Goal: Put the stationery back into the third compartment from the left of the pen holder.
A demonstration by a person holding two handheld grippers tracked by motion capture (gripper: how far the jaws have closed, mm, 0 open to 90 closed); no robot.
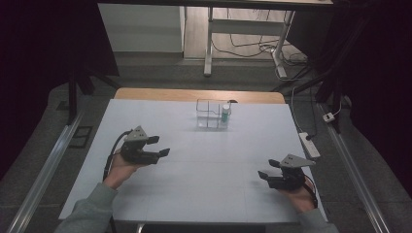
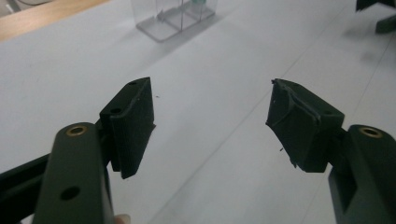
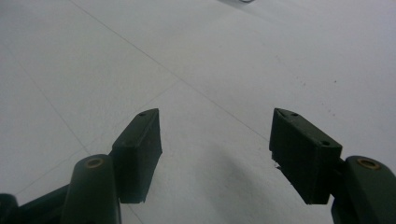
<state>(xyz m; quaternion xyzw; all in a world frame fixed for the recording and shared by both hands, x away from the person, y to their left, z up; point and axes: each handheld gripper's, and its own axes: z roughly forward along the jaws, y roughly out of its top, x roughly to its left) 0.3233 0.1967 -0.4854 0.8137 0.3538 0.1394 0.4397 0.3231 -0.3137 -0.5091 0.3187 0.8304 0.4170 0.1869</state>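
Observation:
A clear plastic divided box (image 1: 213, 114) stands at the far middle of the white table top (image 1: 209, 170), with a small white bottle with a green cap (image 1: 225, 114) upright in its right compartment. My left gripper (image 1: 162, 145) hovers at the left, pointing right, open with nothing between its jaws. My right gripper (image 1: 267, 168) rests low at the near right, pointing left, also open and empty. The left gripper view has the open left gripper (image 2: 212, 116) over bare table, the clear box (image 2: 175, 18) far ahead and the other gripper (image 2: 380, 16) at the top right. The right gripper (image 3: 215, 140) faces bare table.
A wooden table edge (image 1: 199, 94) shows beyond the white sheet. A power strip (image 1: 309, 144) and cables lie on the floor at the right. Desk legs (image 1: 209, 53) stand at the back. Metal rails (image 1: 43, 170) run along both sides.

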